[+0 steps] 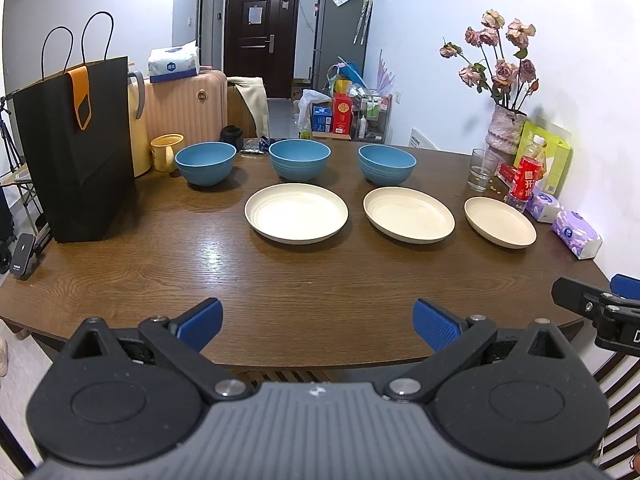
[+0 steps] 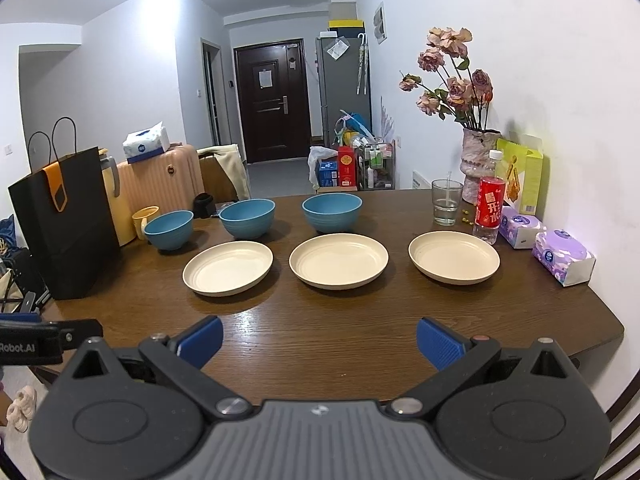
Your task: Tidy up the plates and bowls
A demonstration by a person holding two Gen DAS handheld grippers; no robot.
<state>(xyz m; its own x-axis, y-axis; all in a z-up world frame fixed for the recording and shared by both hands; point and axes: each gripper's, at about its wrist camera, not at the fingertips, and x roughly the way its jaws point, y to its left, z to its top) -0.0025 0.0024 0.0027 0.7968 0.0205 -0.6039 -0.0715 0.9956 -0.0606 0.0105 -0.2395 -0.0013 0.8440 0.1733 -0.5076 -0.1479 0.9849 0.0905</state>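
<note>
Three blue bowls stand in a row at the back of the wooden table (image 1: 280,292): left bowl (image 1: 205,163), middle bowl (image 1: 299,159), right bowl (image 1: 387,163). In front of them lie three cream plates: left plate (image 1: 296,212), middle plate (image 1: 409,215), right plate (image 1: 499,221). The right wrist view shows the same bowls (image 2: 168,229) (image 2: 247,218) (image 2: 332,211) and plates (image 2: 228,267) (image 2: 339,260) (image 2: 454,257). My left gripper (image 1: 318,324) hovers open over the table's near edge, holding nothing. My right gripper (image 2: 319,342) is open too, well short of the plates.
A black paper bag (image 1: 76,148) stands at the table's left. A glass (image 1: 482,169), a red-labelled bottle (image 1: 527,174), a vase of dried roses (image 1: 503,132) and tissue packs (image 1: 576,234) crowd the right side. A yellow mug (image 1: 166,152) sits beside the left bowl.
</note>
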